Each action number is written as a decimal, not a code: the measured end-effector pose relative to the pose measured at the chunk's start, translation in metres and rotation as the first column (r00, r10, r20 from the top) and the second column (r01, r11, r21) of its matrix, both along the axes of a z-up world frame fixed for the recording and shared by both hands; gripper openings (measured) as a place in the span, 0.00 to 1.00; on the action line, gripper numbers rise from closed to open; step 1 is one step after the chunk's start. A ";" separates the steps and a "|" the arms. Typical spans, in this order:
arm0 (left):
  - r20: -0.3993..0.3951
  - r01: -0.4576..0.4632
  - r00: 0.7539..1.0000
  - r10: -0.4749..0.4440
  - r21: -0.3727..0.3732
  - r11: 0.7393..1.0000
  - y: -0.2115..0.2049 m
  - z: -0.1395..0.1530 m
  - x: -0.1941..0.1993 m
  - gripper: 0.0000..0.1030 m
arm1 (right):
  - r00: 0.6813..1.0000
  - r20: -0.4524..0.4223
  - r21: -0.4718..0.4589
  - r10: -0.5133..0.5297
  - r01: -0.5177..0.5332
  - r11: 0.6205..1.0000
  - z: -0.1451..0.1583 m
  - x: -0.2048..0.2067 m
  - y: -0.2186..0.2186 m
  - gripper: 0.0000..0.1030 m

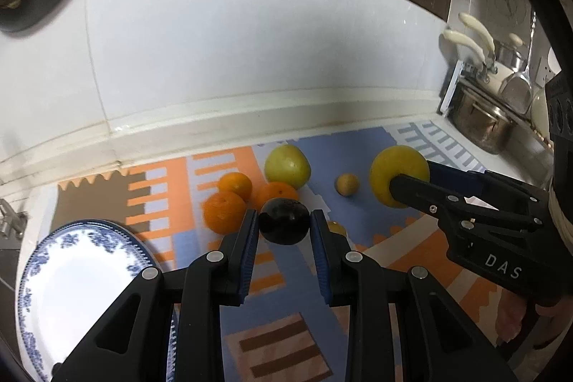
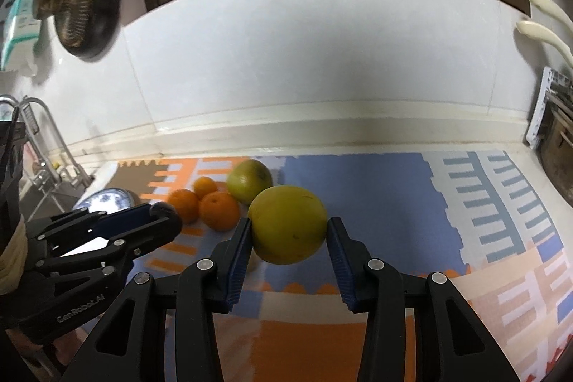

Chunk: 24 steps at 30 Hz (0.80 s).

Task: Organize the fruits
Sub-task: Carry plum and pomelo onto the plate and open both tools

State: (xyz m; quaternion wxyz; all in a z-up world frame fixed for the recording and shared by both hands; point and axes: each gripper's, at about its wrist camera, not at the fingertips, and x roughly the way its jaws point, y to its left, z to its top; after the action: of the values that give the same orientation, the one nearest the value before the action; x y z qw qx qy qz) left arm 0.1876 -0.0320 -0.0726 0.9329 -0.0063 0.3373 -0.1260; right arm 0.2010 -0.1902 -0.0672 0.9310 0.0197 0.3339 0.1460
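Note:
My left gripper (image 1: 284, 224) is shut on a dark plum (image 1: 284, 221), held above the patterned mat (image 1: 286, 292). Over on the right, my right gripper (image 2: 288, 228) is shut on a large yellow fruit (image 2: 288, 230), also lifted off the mat; the same yellow fruit (image 1: 388, 167) shows in the left wrist view. Three oranges (image 1: 224, 212) and a green-yellow apple (image 1: 287, 166) lie on the mat behind the plum. A small brown round fruit (image 1: 346, 184) sits between the apple and the yellow fruit. A small yellow fruit (image 1: 336, 227) is half hidden behind my left gripper's right finger.
A blue-and-white plate (image 1: 82, 281) rests at the mat's left edge. Metal pots (image 1: 483, 124) and cream-handled pans stand at the right end of the counter. A white tiled wall (image 1: 250, 52) backs the counter. A sink tap (image 2: 43, 138) is at far left.

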 end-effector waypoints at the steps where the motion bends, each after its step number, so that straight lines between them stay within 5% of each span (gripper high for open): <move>1: 0.008 -0.007 1.000 0.007 -0.004 1.000 0.003 0.004 -0.004 0.28 | 1.000 0.006 0.001 0.008 -0.008 1.000 0.003 -0.002 0.002 0.42; 24: 0.118 -0.236 0.964 0.236 -0.021 0.972 0.091 0.042 -0.074 0.28 | 0.950 0.131 0.016 0.283 -0.288 0.958 0.054 -0.037 0.096 0.42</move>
State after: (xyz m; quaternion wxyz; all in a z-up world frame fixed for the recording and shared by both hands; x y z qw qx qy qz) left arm 0.1137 0.0594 -0.0309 0.9597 -0.0422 0.2773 -0.0154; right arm 0.1639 -0.0947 -0.0131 0.9191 -0.0218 0.2704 0.2858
